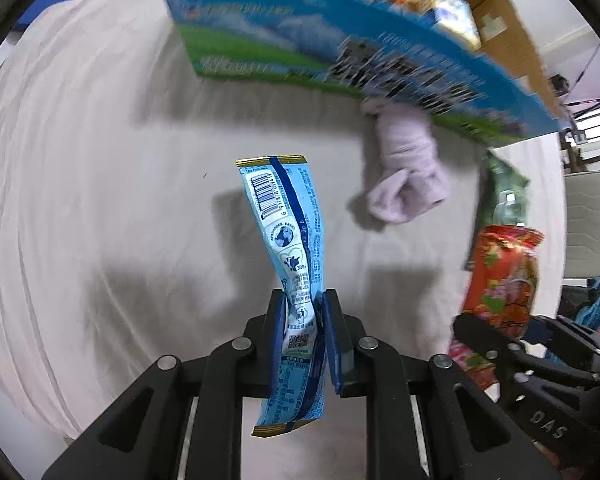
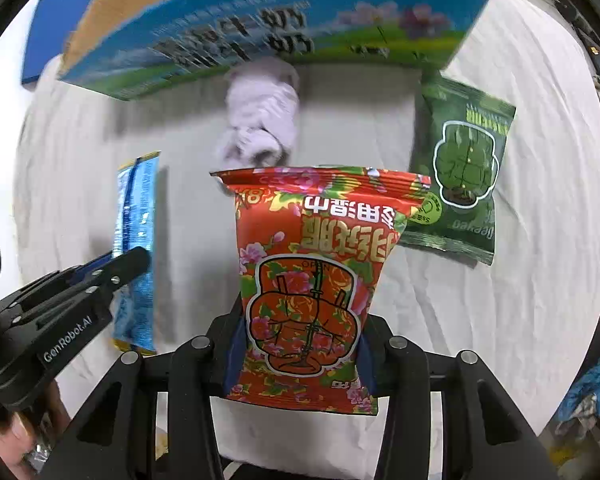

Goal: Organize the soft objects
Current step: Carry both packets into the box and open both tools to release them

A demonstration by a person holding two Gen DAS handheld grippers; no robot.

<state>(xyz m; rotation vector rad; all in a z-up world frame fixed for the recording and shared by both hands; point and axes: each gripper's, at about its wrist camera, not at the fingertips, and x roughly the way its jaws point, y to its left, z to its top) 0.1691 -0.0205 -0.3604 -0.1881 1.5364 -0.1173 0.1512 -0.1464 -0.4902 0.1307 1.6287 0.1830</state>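
The left gripper (image 1: 305, 300), marked "GenRobot.AI", pinches a blue packet (image 1: 288, 248) with a barcode. The right gripper (image 2: 300, 328) clamps a red floral packet (image 2: 308, 280) printed "OPEN", both raised above the white sheet (image 1: 100, 200) before the box (image 2: 260, 20).

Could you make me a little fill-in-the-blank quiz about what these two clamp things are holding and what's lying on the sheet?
1. The left hand-held gripper is shut on a ____ packet.
2. The right hand-held gripper holds a ____ floral bag.
3. The bag lying on the sheet is ____.
4. The pale purple cloth lies beside the ____.

Missing words: blue; red; green; box
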